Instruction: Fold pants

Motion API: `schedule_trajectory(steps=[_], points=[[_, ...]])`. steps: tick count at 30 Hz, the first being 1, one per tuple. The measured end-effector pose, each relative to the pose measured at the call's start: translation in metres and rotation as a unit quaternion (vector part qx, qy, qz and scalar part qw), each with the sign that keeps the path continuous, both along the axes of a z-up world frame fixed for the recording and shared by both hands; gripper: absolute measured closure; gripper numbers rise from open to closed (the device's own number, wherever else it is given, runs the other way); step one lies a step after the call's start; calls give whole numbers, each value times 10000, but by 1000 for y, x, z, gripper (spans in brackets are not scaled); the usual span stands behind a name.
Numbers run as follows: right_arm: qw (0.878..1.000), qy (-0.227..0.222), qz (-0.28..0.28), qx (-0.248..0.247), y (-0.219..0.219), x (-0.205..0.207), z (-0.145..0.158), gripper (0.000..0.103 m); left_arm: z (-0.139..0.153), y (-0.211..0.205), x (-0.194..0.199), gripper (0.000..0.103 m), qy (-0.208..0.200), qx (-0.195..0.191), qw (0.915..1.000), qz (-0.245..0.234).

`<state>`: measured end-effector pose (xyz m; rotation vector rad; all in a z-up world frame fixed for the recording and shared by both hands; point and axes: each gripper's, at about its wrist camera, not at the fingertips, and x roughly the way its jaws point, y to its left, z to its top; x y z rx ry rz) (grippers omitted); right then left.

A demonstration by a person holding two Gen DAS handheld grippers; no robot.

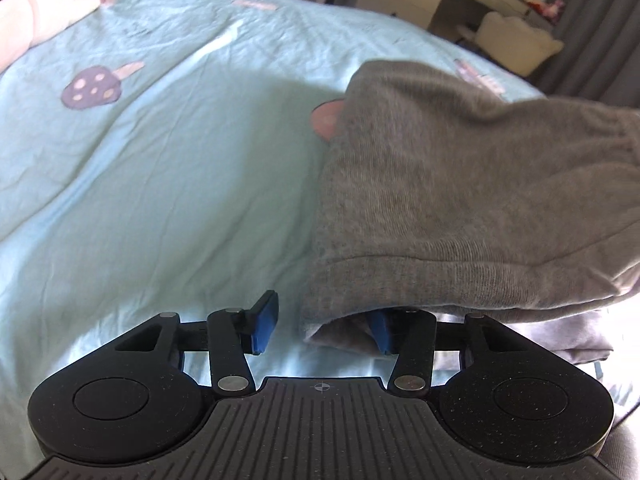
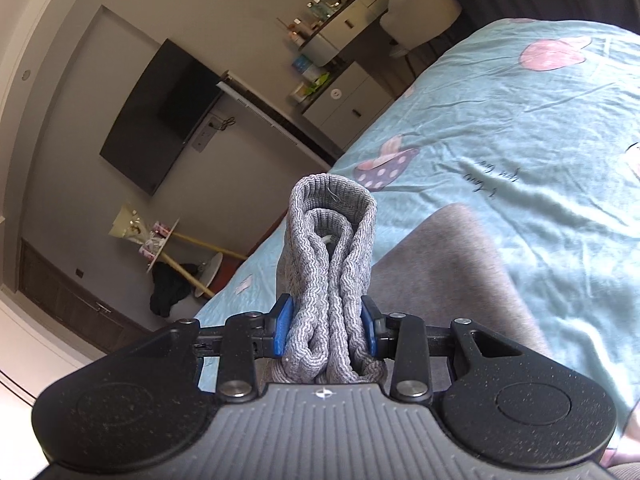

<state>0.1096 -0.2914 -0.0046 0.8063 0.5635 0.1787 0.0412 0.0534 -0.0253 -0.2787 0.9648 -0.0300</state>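
Observation:
Grey knit pants [image 1: 460,184] lie folded on the light blue bedsheet [image 1: 180,180], at the right of the left wrist view. My left gripper [image 1: 322,326] is open at the pants' near left corner; cloth drapes over its right finger [image 1: 380,330], the left finger [image 1: 264,326] is bare. My right gripper [image 2: 328,330] is shut on the bunched ribbed waistband [image 2: 330,264] and holds it up above the bed; the grey pants [image 2: 448,272] trail down to the sheet behind it.
The bed [image 2: 520,120] carries mushroom prints [image 1: 94,88]. A pink pillow [image 1: 36,12] lies at its far left. Beyond the bed stand a white dresser [image 2: 348,100], a wall TV [image 2: 160,116], and a pale chair [image 1: 516,40].

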Motion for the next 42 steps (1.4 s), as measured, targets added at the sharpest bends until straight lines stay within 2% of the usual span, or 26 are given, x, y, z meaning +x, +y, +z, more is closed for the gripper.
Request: schedule_trajectory(steps=[5,9,12,15,19,21,26,28,31,33,38,40,42], points=[[9994,162,-153,-276,-14,0,-16,69,1,-12,-2,51,-119,11,9993,-347],[9985,388,-306,-218,-25,0,-35,68,-1,-14,-1,49,-66,-92,9991,-413],[9964,735,-378,-191,-30,2,-49,56,-3,-10,0,48,7,-217,9993,-315],[9950,918,-386,-62,-40,0,-60,50,1,-6,-5,47,-1,-362,9989,-313],[9954,921,-250,92,-46,-5,-67,49,12,-1,-11,43,-122,-487,9983,-295],[9952,940,-283,57,-45,-7,-69,49,17,4,-13,39,-160,-652,9975,-203],[9947,963,-336,-91,-40,-10,-72,44,29,17,-5,39,-135,-1087,9940,7],[9947,957,-352,-137,-39,-13,-74,41,38,20,-6,33,-350,-1182,9924,46],[9938,1043,-393,-32,-40,-16,-80,35,52,23,-9,23,-710,-1125,9911,100],[9939,1019,-422,36,-41,-18,-84,35,52,21,-4,21,-724,-1020,9921,12],[9936,1024,-470,-45,-39,-19,-82,35,21,6,19,21,-153,-740,9968,-277],[9935,1033,-449,-147,-37,-20,-80,35,1,0,24,21,117,-432,9982,-402],[9935,1026,-415,-275,-37,-21,-78,34,-17,-3,24,15,262,-240,9983,-465]])
